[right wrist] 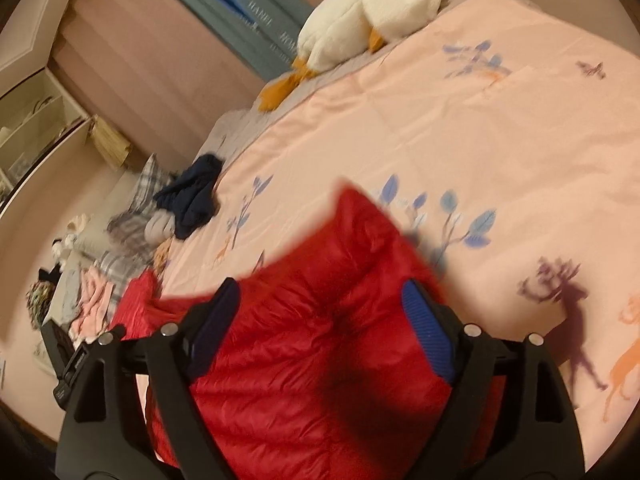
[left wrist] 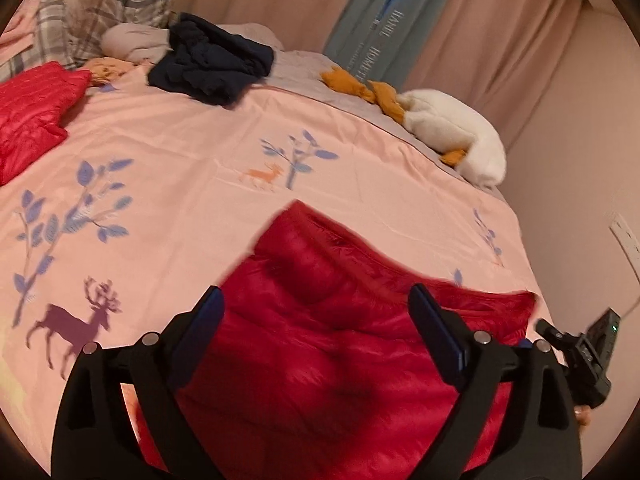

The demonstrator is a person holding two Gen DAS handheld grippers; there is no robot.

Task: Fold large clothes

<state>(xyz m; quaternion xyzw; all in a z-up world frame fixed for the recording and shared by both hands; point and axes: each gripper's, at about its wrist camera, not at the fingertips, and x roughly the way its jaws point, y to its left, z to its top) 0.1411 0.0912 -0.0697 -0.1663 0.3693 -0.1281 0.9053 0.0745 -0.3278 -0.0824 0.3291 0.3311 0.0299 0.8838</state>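
Hovering over the bed, the left gripper (left wrist: 316,300) has its jaws spread wide and grips nothing; the red down jacket (left wrist: 340,340) lies below and between its fingers on the pink duvet (left wrist: 192,168). The right gripper (right wrist: 320,296) (its blue pads plainly apart) is likewise spread and empty above the same jacket, which is partly blurred. Both tools tilt downward toward the quilted fabric. Farther off lie a second red garment (left wrist: 32,116), a dark navy garment (left wrist: 208,64), and a white plush goose (left wrist: 452,136) by the curtain (left wrist: 500,28).
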